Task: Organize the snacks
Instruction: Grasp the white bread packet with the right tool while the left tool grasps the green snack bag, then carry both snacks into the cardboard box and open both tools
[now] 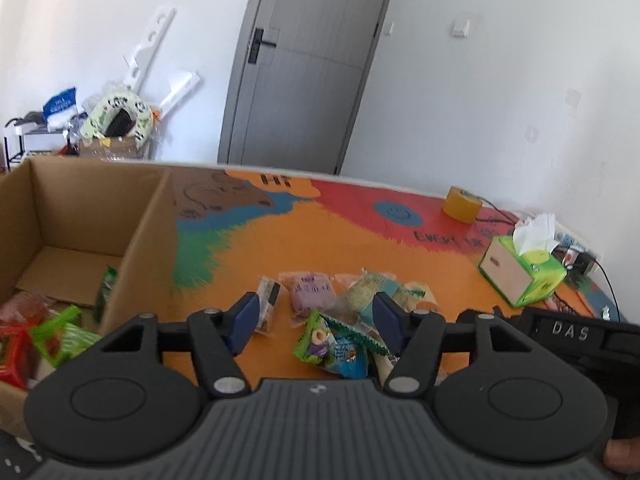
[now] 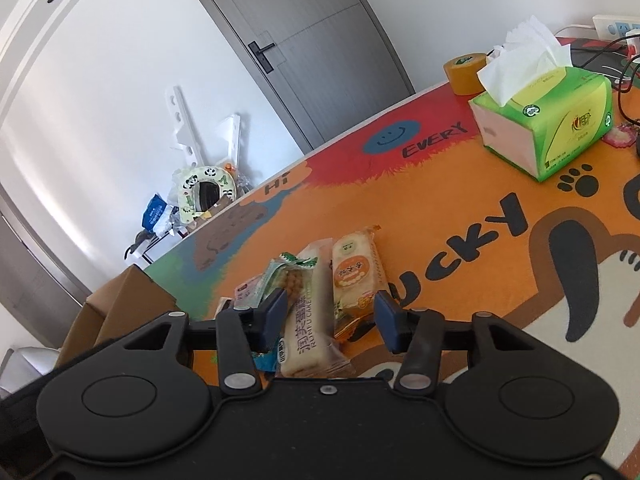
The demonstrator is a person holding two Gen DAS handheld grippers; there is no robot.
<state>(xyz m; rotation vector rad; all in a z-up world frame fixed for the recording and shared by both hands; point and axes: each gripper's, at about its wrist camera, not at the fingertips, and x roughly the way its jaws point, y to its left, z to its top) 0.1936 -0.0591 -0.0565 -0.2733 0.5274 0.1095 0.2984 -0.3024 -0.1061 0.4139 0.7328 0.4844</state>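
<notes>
left wrist view: we see the left gripper (image 1: 316, 320) with its blue pads apart, nothing pressed between them, hanging over a loose pile of wrapped snacks on the orange printed table mat (image 1: 280, 240). just ahead and slightly below sits a green-and-blue crinkly snack packet (image 1: 332, 346), roughly centred in the gap, with a purple square pastry packet (image 1: 312, 290) a little farther on. the open brown cardboard box (image 1: 132, 240) with snacks already inside lies to the left, near this gripper, so we judge the left hand is the nearer one for dropping into it. a green tissue box (image 1: 524, 272) stands well apart on the right. right wrist view: the right gripper (image 2: 332, 318) is also parted, pads not pressing, straddling a long pale cake bar in clear wrap (image 2: 310, 312) whose long axis runs straight away from the tool, along the fingers; an orange-labelled cake packet (image 2: 356, 276) lies parallel just beside it, also inside the gap. this view shows the bar's lengthwise lie, which the left view hides; only the left view shows the box interior.
</notes>
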